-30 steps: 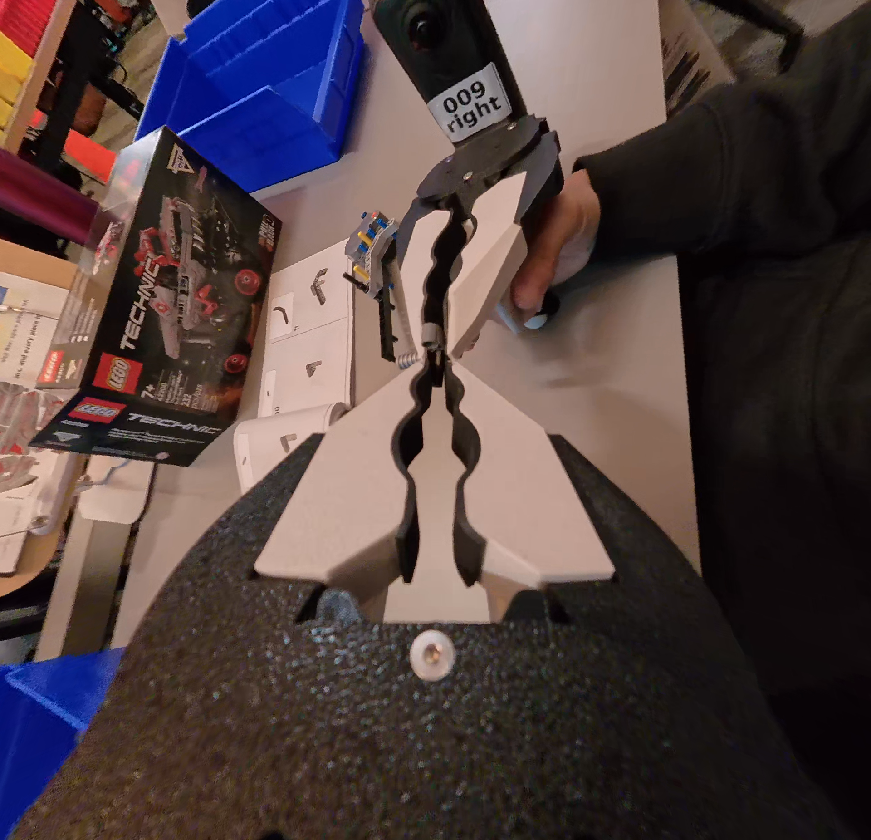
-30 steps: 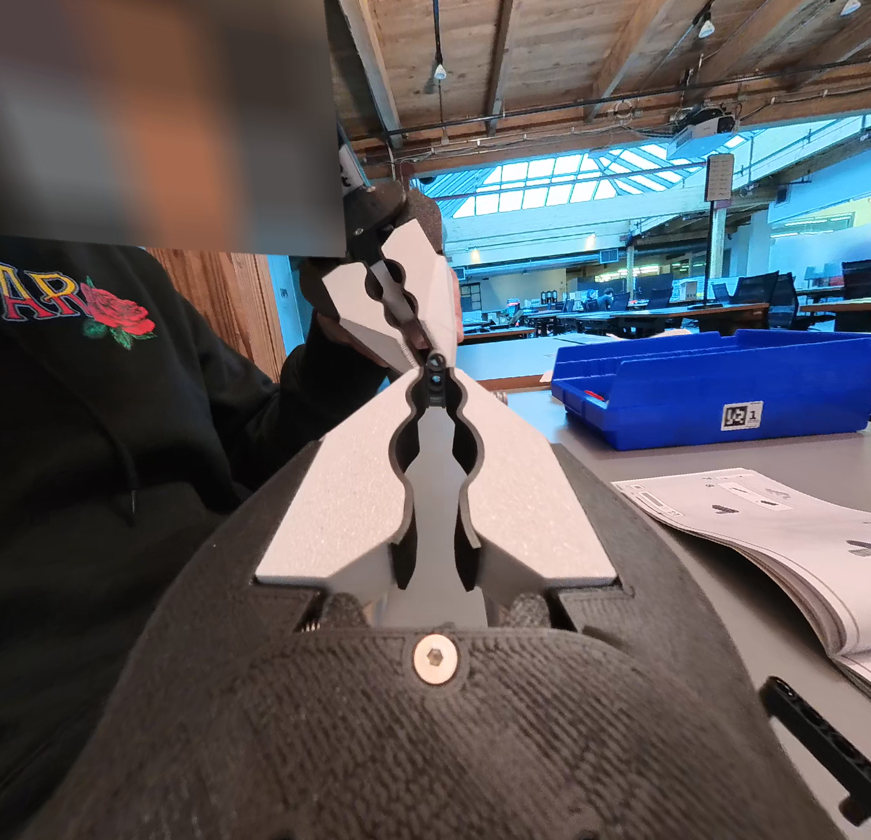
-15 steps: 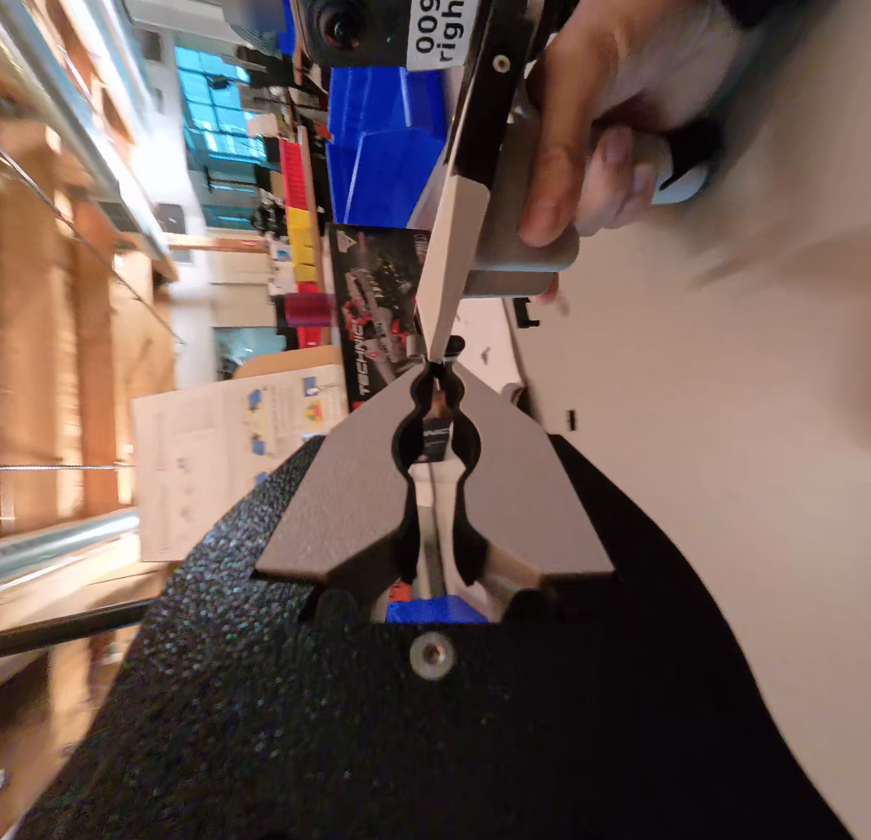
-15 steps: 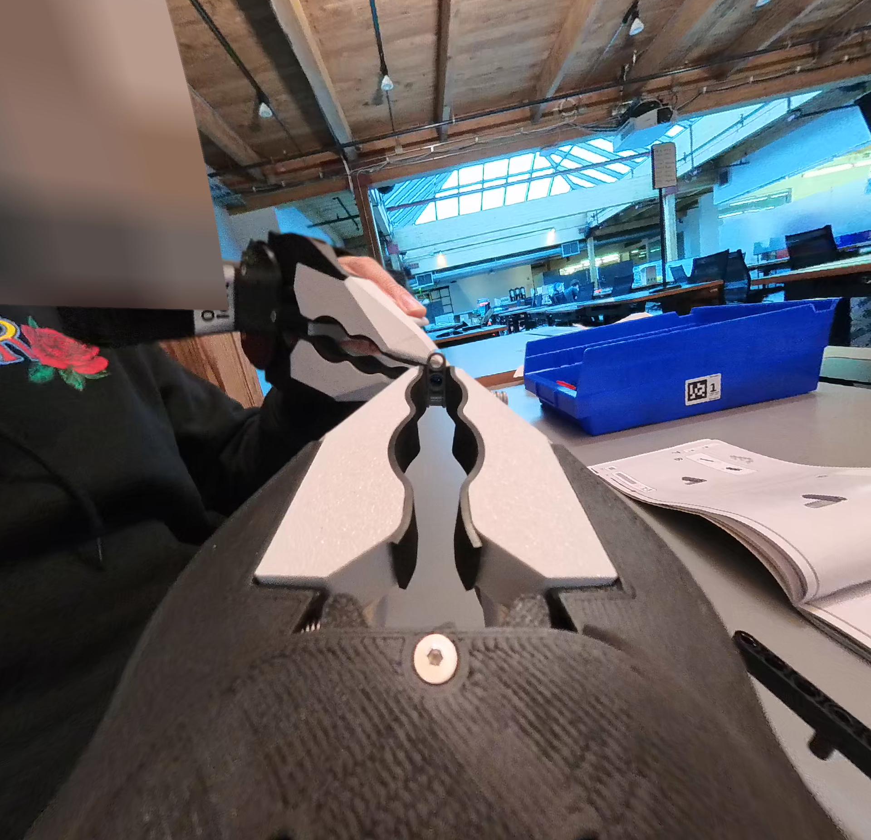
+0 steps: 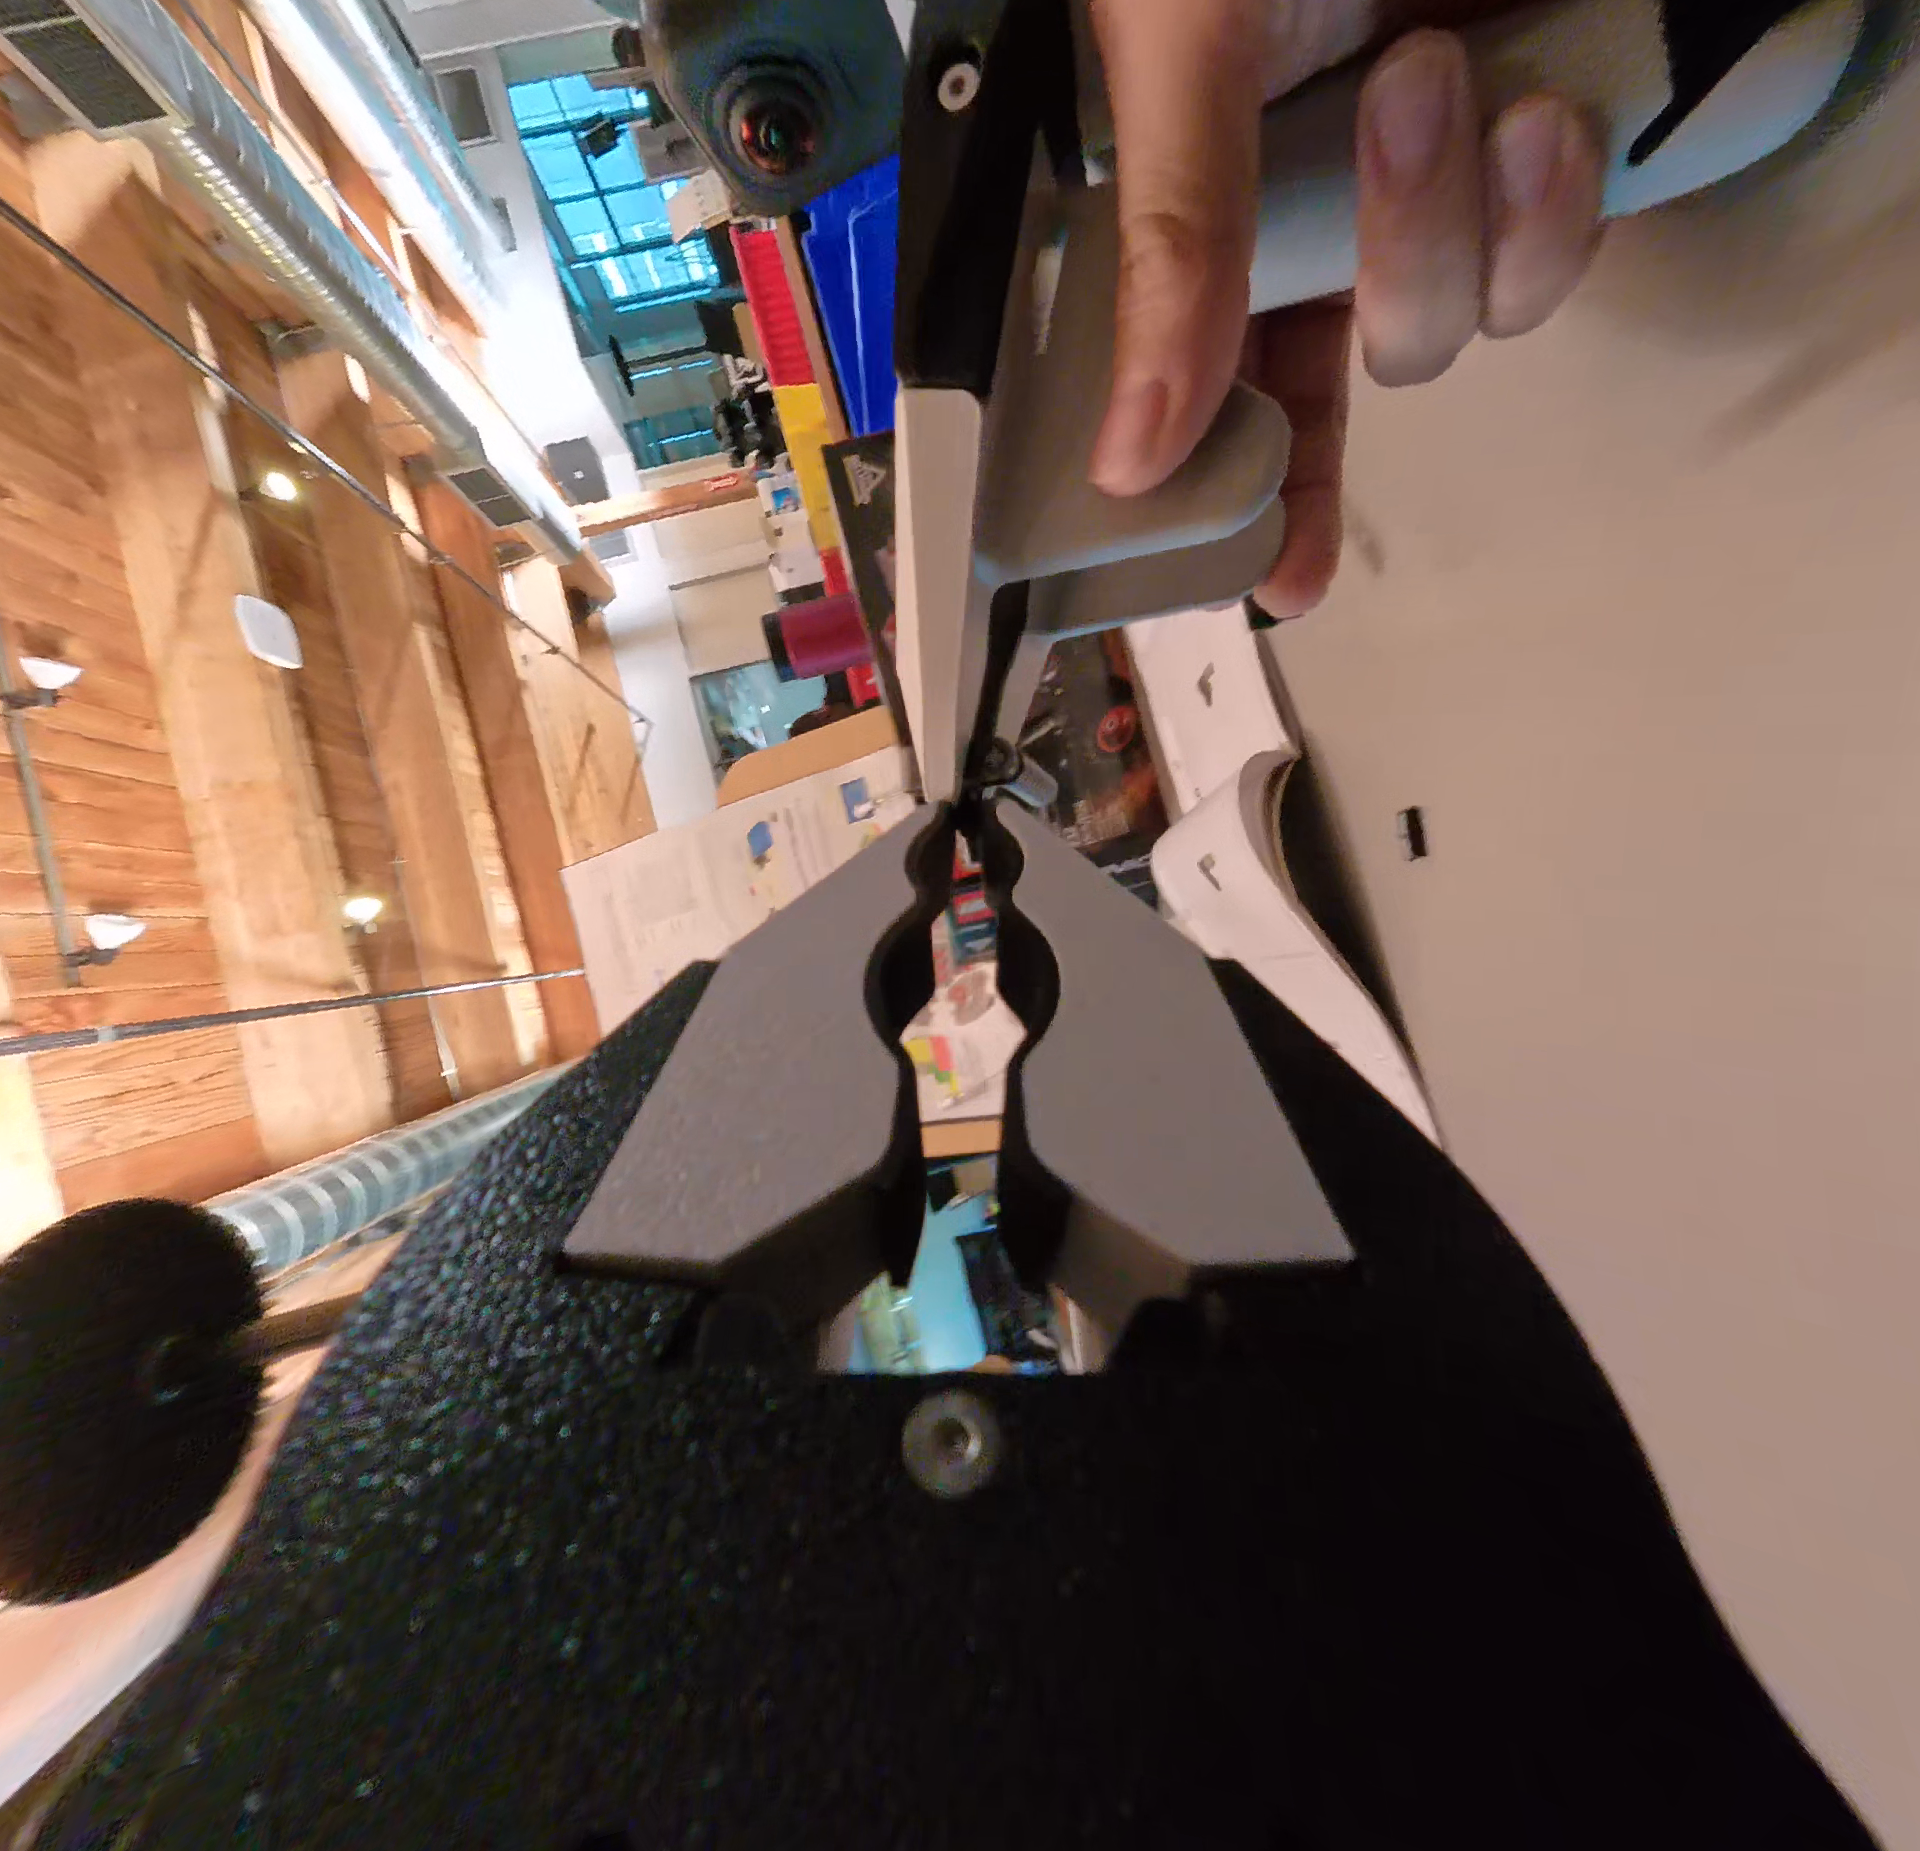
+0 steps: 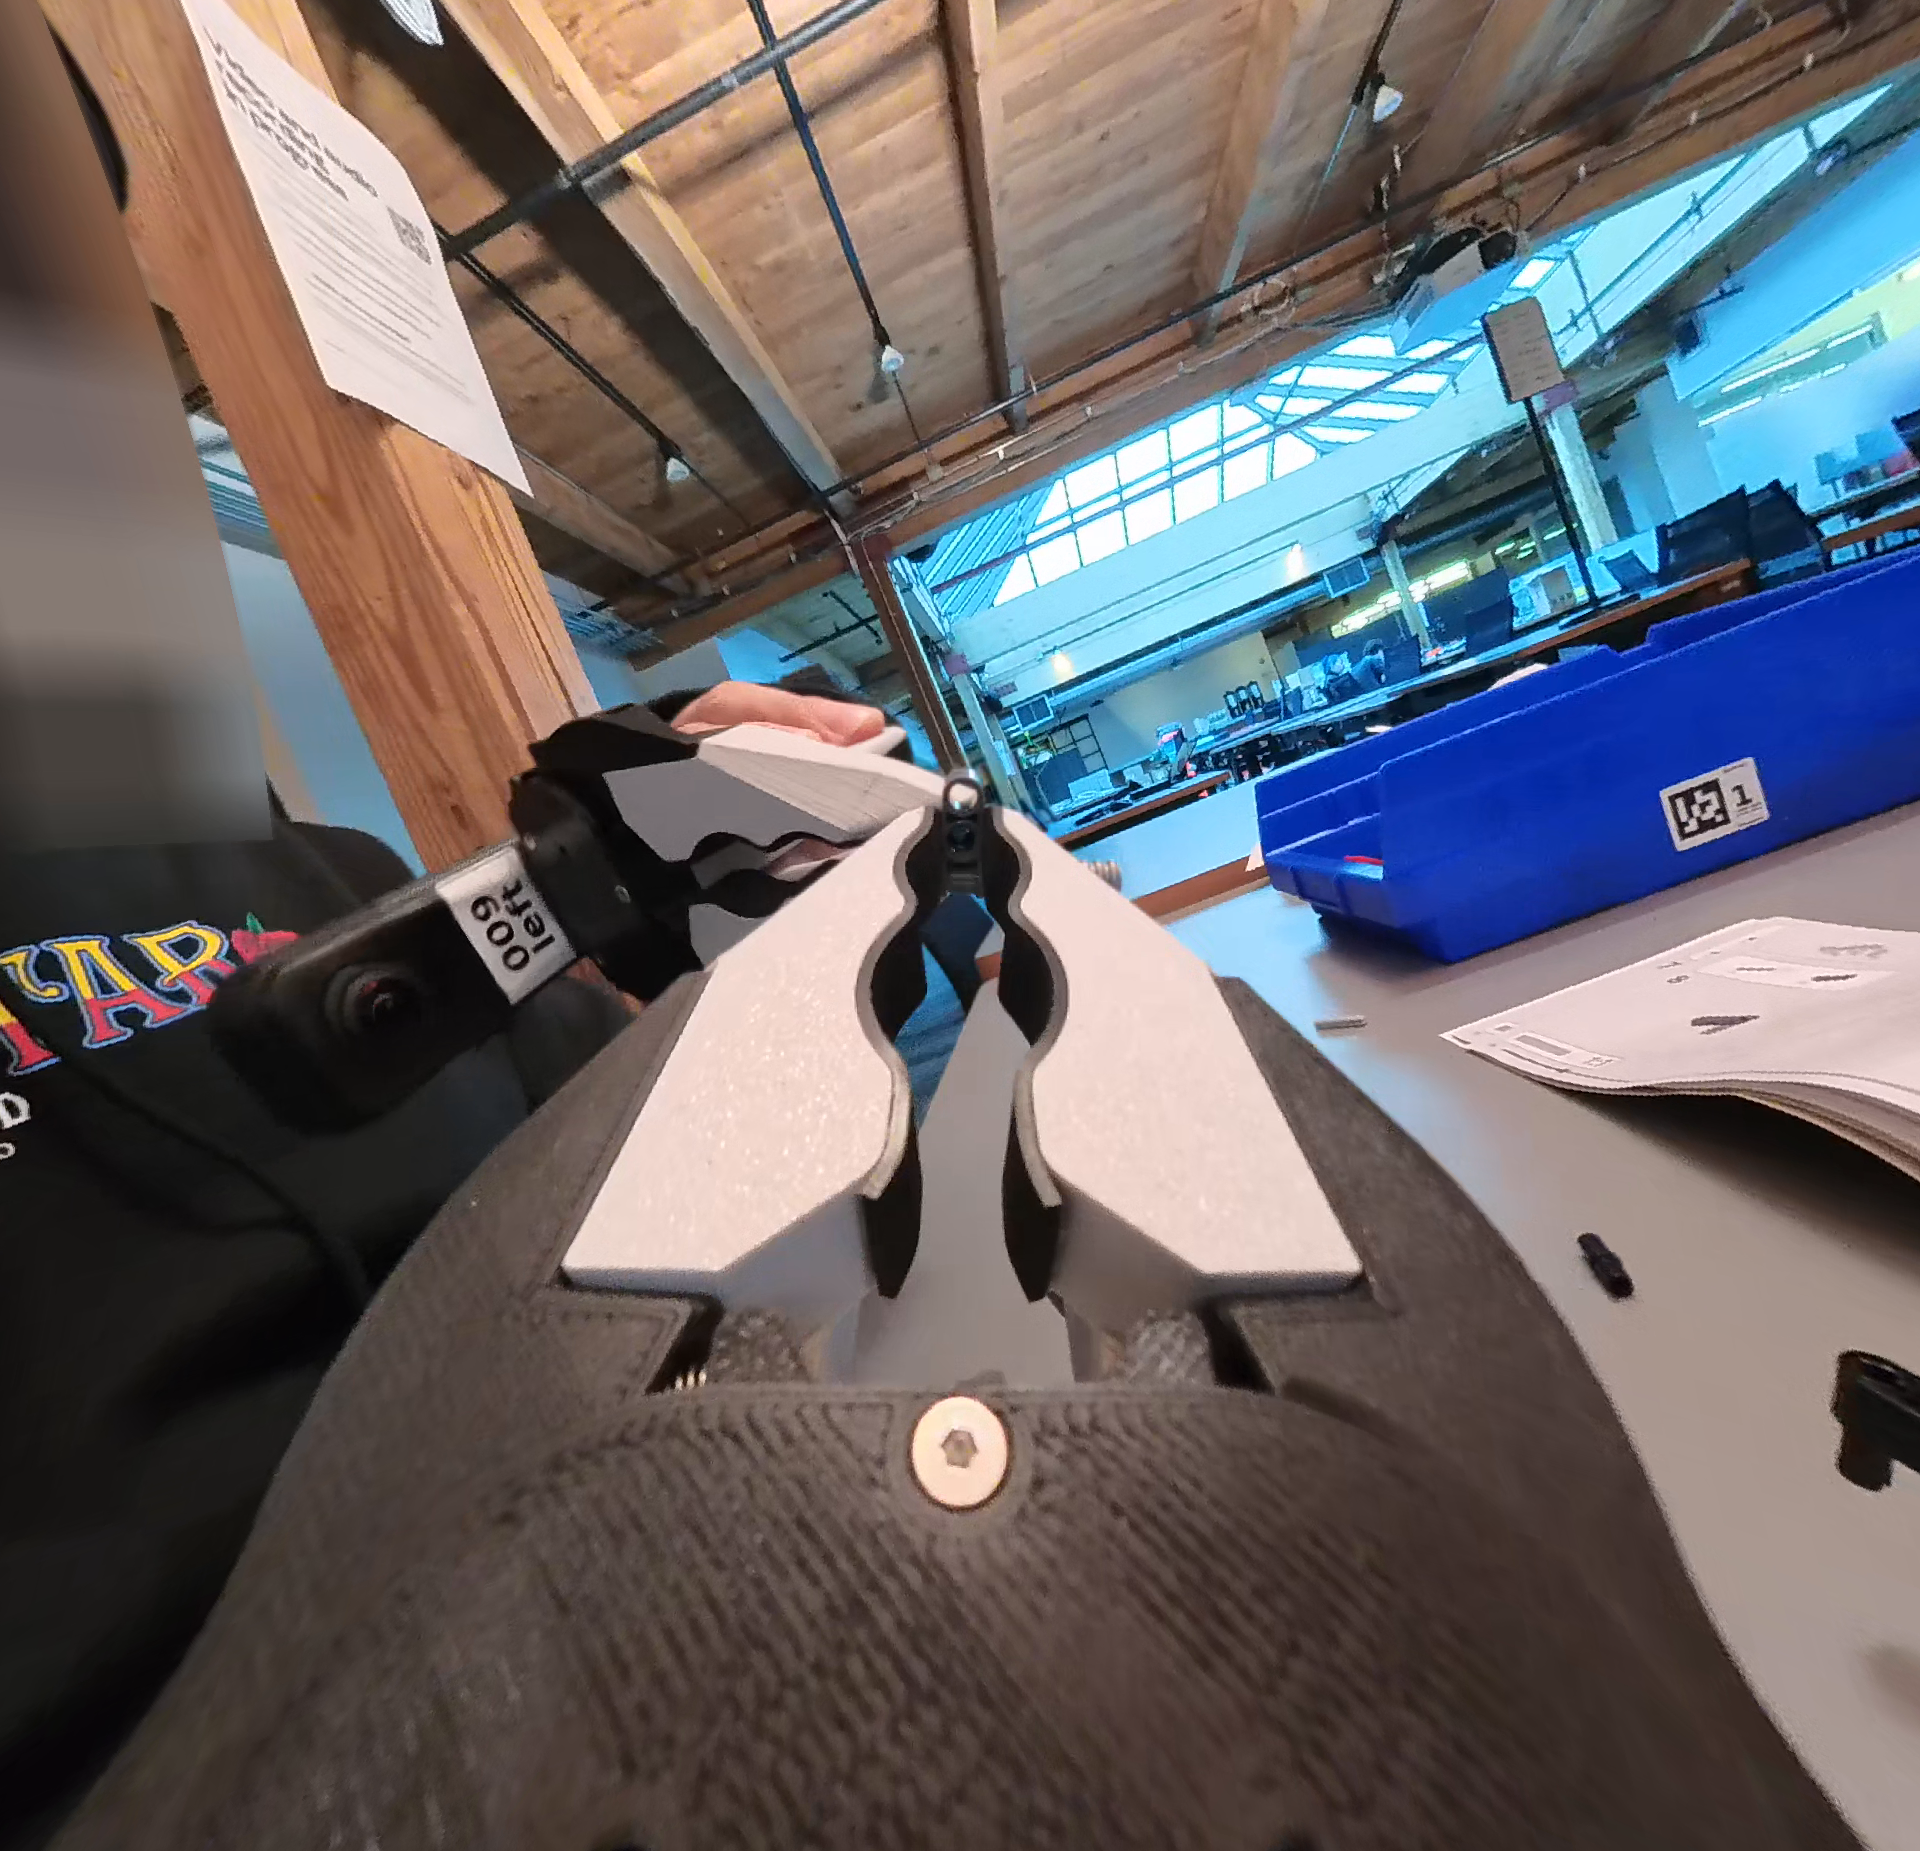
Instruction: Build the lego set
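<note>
Grippers, two: left gripper [image 5: 961, 830], right gripper [image 6: 961, 833]

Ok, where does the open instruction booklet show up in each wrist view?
Left wrist view: the instruction booklet lies right of centre, beside the left gripper's fingers, rotated because the camera is rolled.
Right wrist view: the booklet lies at the right edge on the grey table.
Shared landmark: the blue bin, also visible top centre in the left view.

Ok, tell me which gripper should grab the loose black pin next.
Right, probably: the black pin lies on the table beside the right gripper, with the left gripper on the far side.
</note>
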`<state>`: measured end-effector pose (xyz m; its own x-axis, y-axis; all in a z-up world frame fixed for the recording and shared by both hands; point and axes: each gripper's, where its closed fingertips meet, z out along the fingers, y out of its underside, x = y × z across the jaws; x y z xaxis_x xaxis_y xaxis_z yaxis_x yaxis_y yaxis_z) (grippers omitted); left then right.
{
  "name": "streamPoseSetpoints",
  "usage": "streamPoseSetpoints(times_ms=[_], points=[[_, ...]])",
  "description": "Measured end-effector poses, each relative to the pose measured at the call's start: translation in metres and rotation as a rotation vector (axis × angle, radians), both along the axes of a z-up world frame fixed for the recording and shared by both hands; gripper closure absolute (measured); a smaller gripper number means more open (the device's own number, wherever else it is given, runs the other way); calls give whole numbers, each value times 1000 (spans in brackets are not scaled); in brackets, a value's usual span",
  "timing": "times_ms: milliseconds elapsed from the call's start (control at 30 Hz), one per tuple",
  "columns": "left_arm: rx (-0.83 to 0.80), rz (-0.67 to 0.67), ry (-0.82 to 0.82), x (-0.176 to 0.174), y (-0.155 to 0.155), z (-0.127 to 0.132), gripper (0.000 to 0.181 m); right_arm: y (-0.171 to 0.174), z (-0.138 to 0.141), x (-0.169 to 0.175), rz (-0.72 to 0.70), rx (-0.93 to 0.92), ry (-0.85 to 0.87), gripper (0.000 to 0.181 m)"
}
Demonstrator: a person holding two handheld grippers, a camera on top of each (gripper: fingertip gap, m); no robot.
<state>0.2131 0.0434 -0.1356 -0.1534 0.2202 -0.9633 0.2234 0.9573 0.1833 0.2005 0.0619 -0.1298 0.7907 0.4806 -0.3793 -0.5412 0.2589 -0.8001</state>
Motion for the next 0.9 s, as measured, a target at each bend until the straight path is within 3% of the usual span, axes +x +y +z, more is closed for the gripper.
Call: streamPoseSetpoints(times_ms=[267,467,900], points=[[-4,19,35,1,8,-5,180,7,-5,1,-4,-44,-6,176],[-193,-25,81,3,7,0,179,3,-1,3,-58,-16,-83,176],[-139,-5,-83,3,3,12,179,-6,11,4,-185,71,-178,176]])
